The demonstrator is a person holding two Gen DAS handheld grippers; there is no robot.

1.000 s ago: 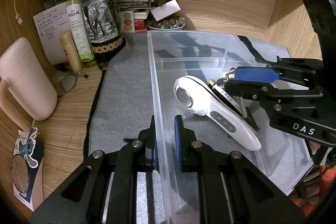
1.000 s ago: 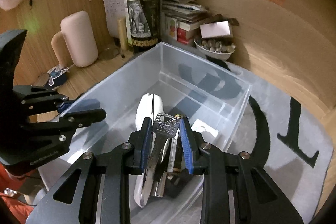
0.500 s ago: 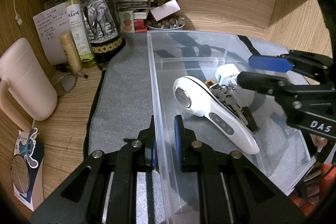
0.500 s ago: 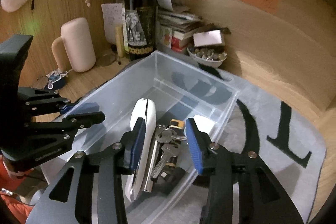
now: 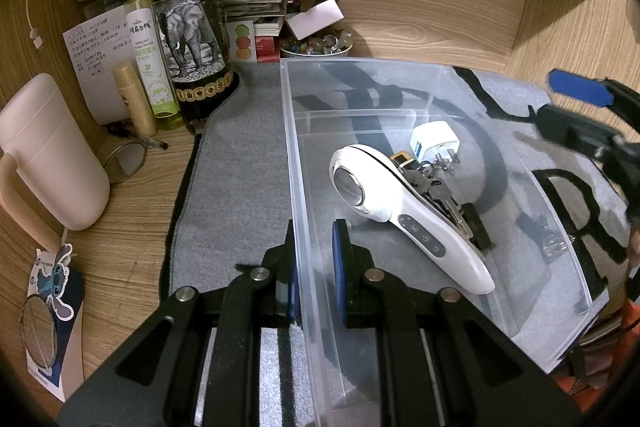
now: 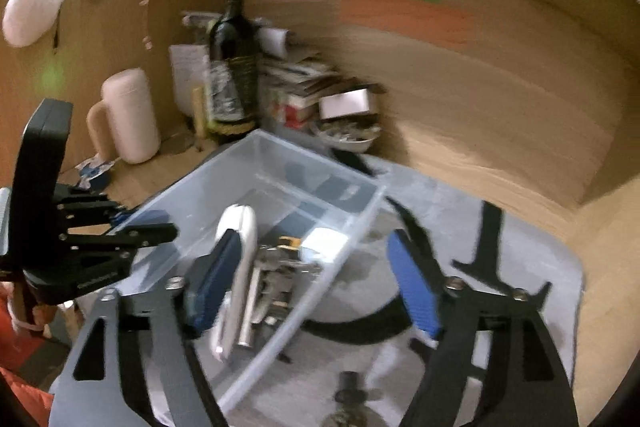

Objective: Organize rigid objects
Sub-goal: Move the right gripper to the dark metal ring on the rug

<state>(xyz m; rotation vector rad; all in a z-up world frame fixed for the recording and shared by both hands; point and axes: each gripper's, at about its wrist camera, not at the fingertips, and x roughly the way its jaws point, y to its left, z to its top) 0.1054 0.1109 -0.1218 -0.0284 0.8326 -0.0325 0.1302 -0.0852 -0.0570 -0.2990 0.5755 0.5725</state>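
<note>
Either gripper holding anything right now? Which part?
The left gripper is shut on the clear bin, clamping its near-left side wall at the rim. The right gripper holds nothing; its jaws have just been opening, and the keys lie in the bin.

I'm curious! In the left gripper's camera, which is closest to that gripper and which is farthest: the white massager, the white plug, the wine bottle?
1. White massager, inside the bin, just right.
2. White plug, behind it.
3. Wine bottle, back left corner.

Your left wrist view is sharp under warm dim light, but your right wrist view is motion-blurred, with dark fisheye corners.
</note>
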